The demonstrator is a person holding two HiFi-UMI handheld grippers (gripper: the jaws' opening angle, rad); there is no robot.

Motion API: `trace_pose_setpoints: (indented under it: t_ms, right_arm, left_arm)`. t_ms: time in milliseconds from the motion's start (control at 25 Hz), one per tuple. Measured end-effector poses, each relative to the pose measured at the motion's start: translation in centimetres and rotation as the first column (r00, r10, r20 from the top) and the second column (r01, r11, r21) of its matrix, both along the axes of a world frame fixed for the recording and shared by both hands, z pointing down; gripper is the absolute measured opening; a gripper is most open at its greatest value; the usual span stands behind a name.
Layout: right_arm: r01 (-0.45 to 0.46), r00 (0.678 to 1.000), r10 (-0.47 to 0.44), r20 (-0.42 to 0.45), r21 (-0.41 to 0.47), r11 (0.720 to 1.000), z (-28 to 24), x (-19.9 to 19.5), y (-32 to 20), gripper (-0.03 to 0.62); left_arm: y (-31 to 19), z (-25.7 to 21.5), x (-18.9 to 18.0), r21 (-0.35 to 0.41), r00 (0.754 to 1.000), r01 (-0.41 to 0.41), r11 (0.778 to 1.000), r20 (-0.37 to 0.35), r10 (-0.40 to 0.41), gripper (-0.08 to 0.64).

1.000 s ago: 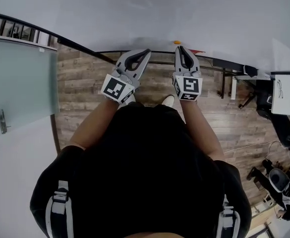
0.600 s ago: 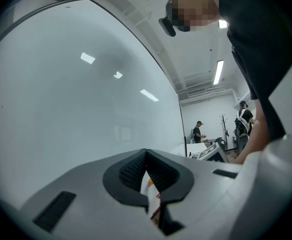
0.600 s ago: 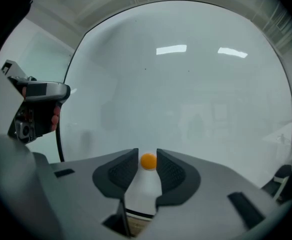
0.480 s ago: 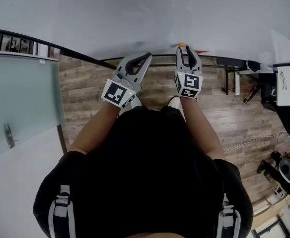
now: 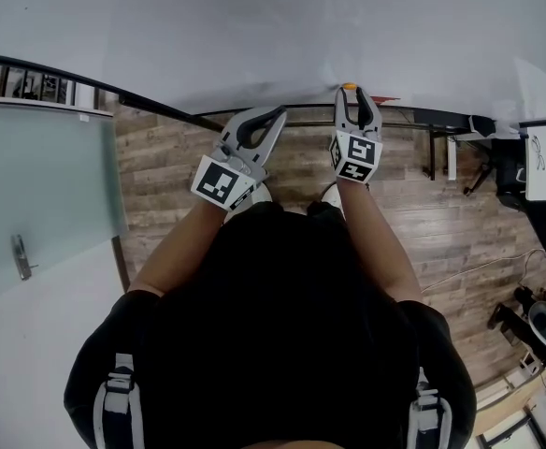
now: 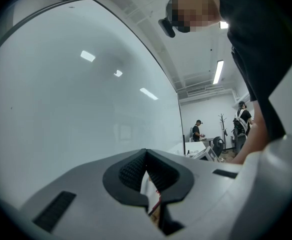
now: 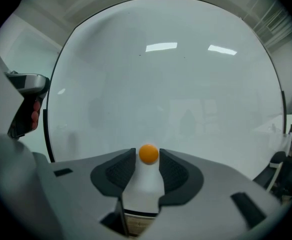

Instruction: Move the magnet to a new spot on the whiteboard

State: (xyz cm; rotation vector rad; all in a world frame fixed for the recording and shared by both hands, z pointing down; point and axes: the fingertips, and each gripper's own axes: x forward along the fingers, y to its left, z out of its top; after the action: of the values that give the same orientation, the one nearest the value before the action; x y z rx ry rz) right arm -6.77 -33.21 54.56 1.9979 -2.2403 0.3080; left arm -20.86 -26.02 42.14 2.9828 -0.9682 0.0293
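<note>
Right gripper [image 5: 354,103]: jaws opening, wide, pads clear of the orange magnet [image 7: 148,154], which sits between the tips at 12 o'clock in the right gripper view. Magnet is stuck on the whiteboard [image 7: 176,94], low on its face near the bottom edge. Left gripper [image 6: 146,154]: jaws together, nothing in them. In the head view it's at 9 o'clock from the right one, nose angled toward 1 o'clock.

Count: one whiteboard [image 7: 176,94], one magnet [image 7: 148,154]; two grippers, namely left gripper [image 5: 275,113] and right gripper [image 5: 357,96]; two bystanders [image 6: 196,130] in the background.
</note>
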Motion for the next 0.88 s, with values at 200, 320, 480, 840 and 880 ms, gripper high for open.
trace_pose_setpoints:
  t_ms: [200, 320, 480, 840, 880]
  right_arm:
    - [-0.012, 1.0, 0.012, 0.013, 0.001, 1.0, 0.1, 0.1, -0.5, 0.143]
    - [-0.023, 1.0, 0.023, 0.008, -0.003, 1.0, 0.4, 0.1, -0.6, 0.134]
    - [-0.039, 0.999, 0.039, 0.014, -0.009, 0.999, 0.6, 0.1, -0.7, 0.121]
    - [-0.014, 1.0, 0.014, 0.011, -0.003, 1.0, 0.2, 0.0, -0.7, 0.118]
    - [-0.008, 1.0, 0.008, 0.006, 0.003, 1.0, -0.1, -0.1, -0.6, 0.118]
  left_arm:
    - [0.1, 0.0, -0.6, 0.002, 1.0, 0.008, 1.0, 0.008, -0.008, 0.003]
    - [0.2, 0.1, -1.1, 0.002, 1.0, 0.015, 1.0, 0.011, -0.015, 0.003]
    - [0.0, 0.1, -1.8, 0.002, 1.0, 0.025, 1.0, 0.012, -0.025, 0.003]
    - [-0.1, 0.2, -2.3, 0.003, 1.0, 0.03, 1.0, 0.004, -0.03, 0.003]
    - [-0.1, 0.2, -2.2, 0.003, 1.0, 0.029, 1.0, 0.004, -0.029, 0.003]
